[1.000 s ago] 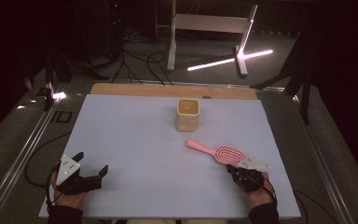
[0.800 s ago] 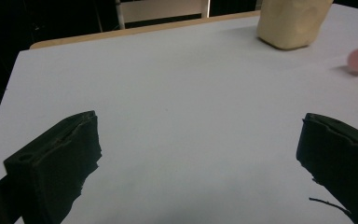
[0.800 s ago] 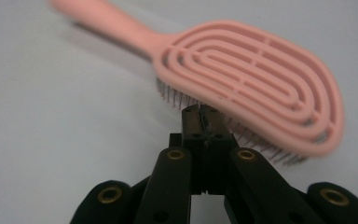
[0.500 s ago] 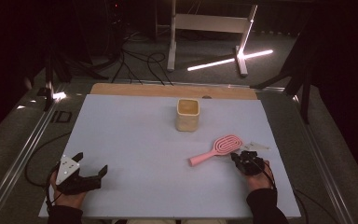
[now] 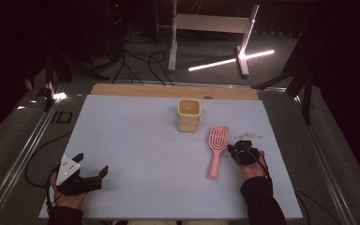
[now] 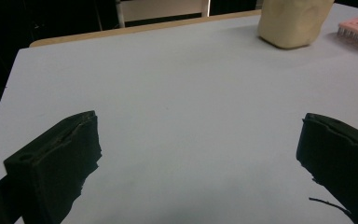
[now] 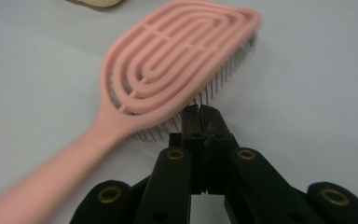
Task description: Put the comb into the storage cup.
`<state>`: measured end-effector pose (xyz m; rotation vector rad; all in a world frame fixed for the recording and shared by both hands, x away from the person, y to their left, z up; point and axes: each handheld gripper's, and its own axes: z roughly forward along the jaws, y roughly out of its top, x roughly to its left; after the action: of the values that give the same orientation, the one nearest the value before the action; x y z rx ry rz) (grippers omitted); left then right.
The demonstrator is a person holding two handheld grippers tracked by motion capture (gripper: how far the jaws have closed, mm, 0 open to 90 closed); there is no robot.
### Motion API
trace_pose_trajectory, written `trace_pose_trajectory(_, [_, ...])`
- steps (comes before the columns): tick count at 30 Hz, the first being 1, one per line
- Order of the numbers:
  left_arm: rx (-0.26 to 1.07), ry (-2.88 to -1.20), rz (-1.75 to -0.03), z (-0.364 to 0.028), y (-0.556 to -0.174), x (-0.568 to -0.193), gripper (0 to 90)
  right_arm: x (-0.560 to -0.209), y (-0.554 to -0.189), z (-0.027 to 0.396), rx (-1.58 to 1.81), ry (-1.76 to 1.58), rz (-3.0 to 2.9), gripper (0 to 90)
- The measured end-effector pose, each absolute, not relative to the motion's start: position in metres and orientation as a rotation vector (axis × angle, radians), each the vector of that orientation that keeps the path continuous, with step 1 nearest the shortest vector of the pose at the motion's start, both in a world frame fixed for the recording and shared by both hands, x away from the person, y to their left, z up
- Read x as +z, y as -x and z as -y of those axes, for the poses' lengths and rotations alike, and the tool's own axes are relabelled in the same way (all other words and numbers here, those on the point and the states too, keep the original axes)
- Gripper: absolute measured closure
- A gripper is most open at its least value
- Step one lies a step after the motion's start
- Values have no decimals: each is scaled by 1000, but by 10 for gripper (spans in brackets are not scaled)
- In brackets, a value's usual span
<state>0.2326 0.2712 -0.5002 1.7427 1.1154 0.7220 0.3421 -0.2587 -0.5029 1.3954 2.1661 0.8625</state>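
A pink hairbrush (image 5: 217, 147) lies flat on the pale blue table (image 5: 136, 140), head toward the far side and handle toward me. My right gripper (image 5: 229, 151) sits just right of it, shut, its tips against the bristles at the edge of the brush head (image 7: 177, 60); nothing is clamped between the jaws. The right gripper (image 7: 200, 112) shows its two jaws pressed together. At the near left corner my left gripper (image 5: 93, 164) rests open and holds nothing. The left gripper (image 6: 200, 149) has bare table between its jaws.
A cream cup (image 5: 188, 115) stands upright at the table's middle back, just beyond the brush; it is also in the left gripper view as cup (image 6: 291, 21). A small pale scrap (image 5: 249, 136) lies beyond my right hand. A wooden strip (image 5: 168, 90) edges the far side.
The brush has swung round: its handle pointed far-left, then left, and now points toward me. My right gripper moved up the table with the brush head. The left gripper has stayed put.
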Motion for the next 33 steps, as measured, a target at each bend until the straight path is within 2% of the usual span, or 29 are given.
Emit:
trace_pose_trajectory(8, [721, -1741, -1115, -272, -232, -500, 0, -507, -341, 255, 861, -1395, -2178, 896])
trace_pose_trajectory(18, [723, -1741, -1115, -271, -232, -500, 0, -498, -333, 254, 912, -1361, -2164, 838])
trace_pose_trajectory(24, [723, -1739, -1114, -272, -232, -500, 0, -487, -325, 259, 948, -1335, -2120, 696])
trace_pose_trajectory(33, [717, -1733, -1115, -271, -232, -500, 0, -467, -301, 273, 1054, -1278, -2054, 430])
